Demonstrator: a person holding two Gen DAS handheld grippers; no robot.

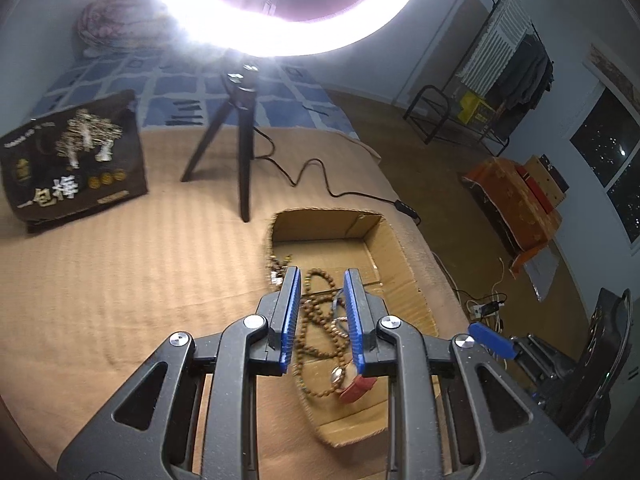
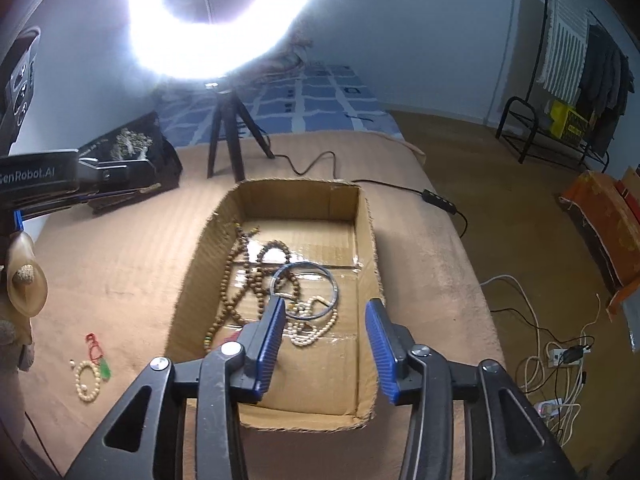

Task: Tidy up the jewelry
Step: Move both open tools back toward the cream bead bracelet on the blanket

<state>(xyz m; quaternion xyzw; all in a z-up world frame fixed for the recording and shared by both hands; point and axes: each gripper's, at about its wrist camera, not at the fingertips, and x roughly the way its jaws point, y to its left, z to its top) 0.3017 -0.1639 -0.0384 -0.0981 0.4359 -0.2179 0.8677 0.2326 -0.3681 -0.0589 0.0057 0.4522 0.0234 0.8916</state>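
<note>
An open cardboard box (image 2: pixel 362 240) lies on the tan bed cover and holds brown bead strings (image 2: pixel 256 276), a clear bangle (image 2: pixel 306 290) and a pale pearl strand (image 2: pixel 312 330). My right gripper (image 2: pixel 326 308) is open and empty above the box's near half. My left gripper (image 1: pixel 322 276) is open and empty over the box (image 1: pixel 400 256), with brown beads (image 1: pixel 316 320) and a red tag (image 1: pixel 358 388) below its fingers. A cream bead bracelet (image 2: pixel 88 376), a red cord (image 2: pixel 94 346) and a green charm (image 2: pixel 105 370) lie on the cover left of the box.
A ring light (image 2: pixel 220 20) on a black tripod (image 2: pixel 230 140) stands behind the box, its cable (image 2: pixel 400 186) running right. A dark printed bag (image 1: pixel 76 160) stands at the left. Cables and a power strip (image 2: pixel 560 356) lie on the floor at right.
</note>
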